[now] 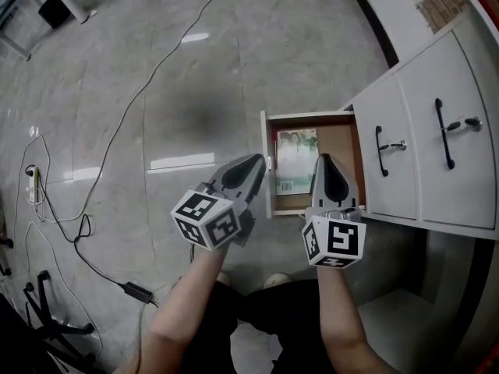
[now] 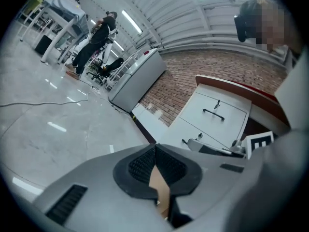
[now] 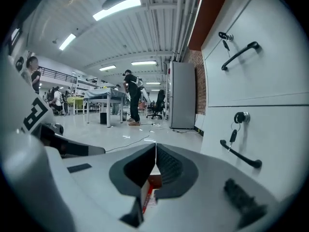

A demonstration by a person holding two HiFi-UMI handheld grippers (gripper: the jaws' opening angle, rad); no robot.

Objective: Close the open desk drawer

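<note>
From overhead only, whole open drawer (image 1: pixel 308 117).

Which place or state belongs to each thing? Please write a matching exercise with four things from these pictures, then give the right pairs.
Things
1. white desk drawer with brown inside
2. pale green book
3. black power brick with cable
4. long curved black handle

Places or states
A. lies on the grey tiled floor
B. pulled out, open
C. fixed on a closed white drawer front
D. lies flat inside the open drawer

Right pairs: 1-B, 2-D, 3-A, 4-C
</note>
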